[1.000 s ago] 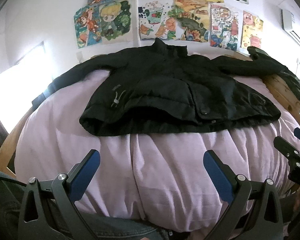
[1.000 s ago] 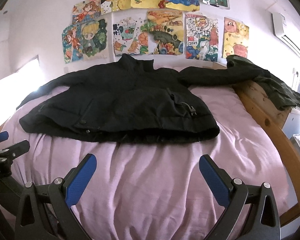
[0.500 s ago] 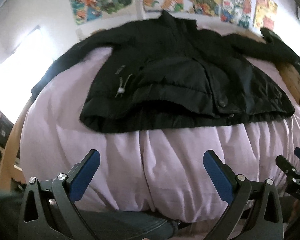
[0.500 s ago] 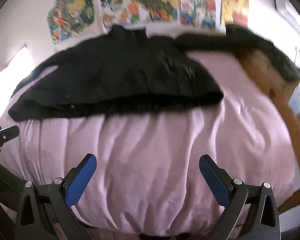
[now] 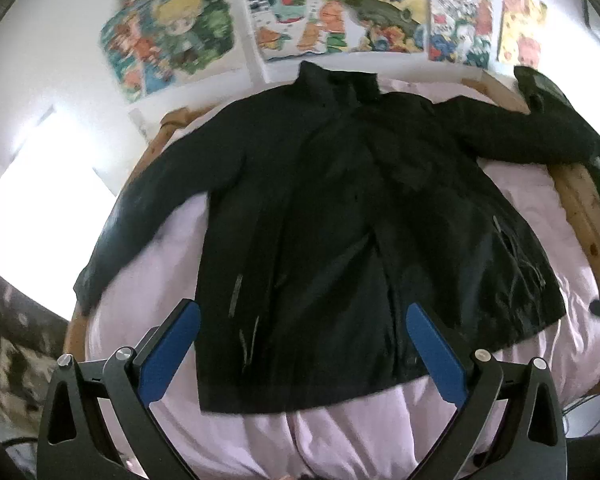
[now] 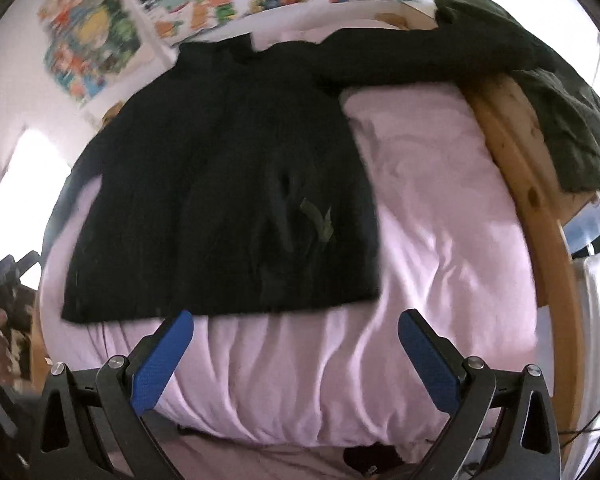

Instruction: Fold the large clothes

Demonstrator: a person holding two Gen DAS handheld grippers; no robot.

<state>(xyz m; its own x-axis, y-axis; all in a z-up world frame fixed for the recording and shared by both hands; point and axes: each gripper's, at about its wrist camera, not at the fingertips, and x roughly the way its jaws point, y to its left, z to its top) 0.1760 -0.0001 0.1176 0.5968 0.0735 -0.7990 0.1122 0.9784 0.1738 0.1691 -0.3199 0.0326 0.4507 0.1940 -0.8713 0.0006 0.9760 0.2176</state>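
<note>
Evidently both grippers have advanced over the bed [image 6: 440, 208] within the last second: the left gripper [image 5: 302, 344] now overhangs the hem of the black jacket [image 5: 340, 220], apparently flat and unfolded; the right gripper [image 6: 296, 350] nears it. Both gape, empty.

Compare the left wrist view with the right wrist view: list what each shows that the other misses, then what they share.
Left wrist only: the jacket's left sleeve stretched out in full toward the bright window.
Right wrist only: the dark green garment draped over the wooden bed frame shows almost whole.
Both: the black jacket spread flat on the pink duvet, the drawings on the wall, and an open, empty gripper, left gripper and right gripper.
</note>
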